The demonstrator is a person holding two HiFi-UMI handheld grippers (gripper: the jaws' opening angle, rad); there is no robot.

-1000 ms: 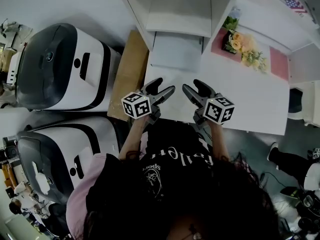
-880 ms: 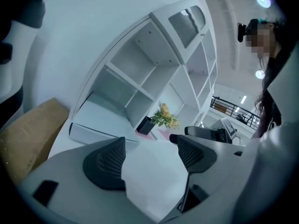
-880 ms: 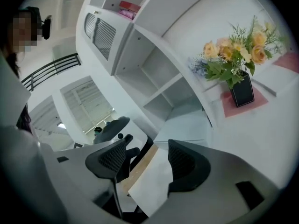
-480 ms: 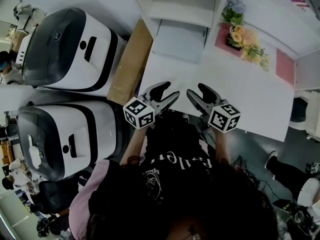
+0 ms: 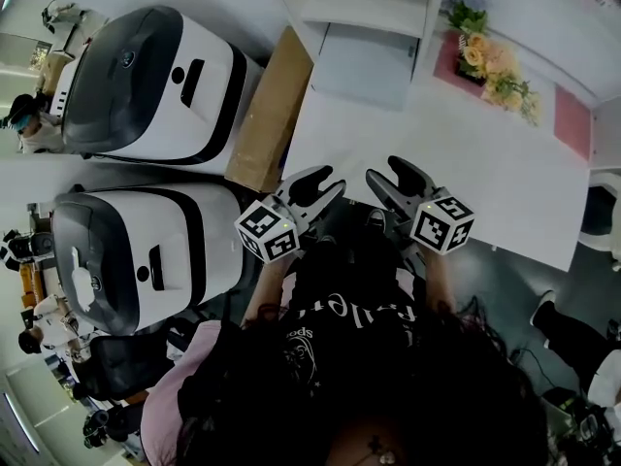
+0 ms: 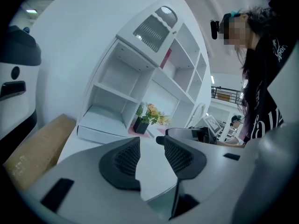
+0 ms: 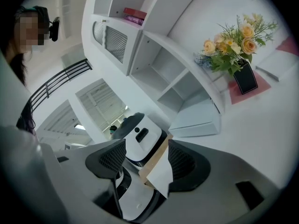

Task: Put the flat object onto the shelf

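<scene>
Flat object (image 5: 364, 61) lies on the table (image 5: 466, 158) by the shelf (image 5: 374, 8).

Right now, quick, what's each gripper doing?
Left grey two-jaw gripper: open, jaws just been closing, nothing between them.
Right grey two-jaw gripper: open, empty.

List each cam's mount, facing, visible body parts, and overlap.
Head view: on the person's head, facing steeply down at the white table; shows left gripper, right gripper, forearms, shirt, hair.
Left gripper view: on the left gripper, facing along its empty fingers, which have just been closing, toward the shelf; torso at right.
Right gripper view: on the right gripper, facing past its parted, empty fingers toward shelf and white machines; hair at left.
Shared: shelf, flat box, flowers in all three.
</scene>
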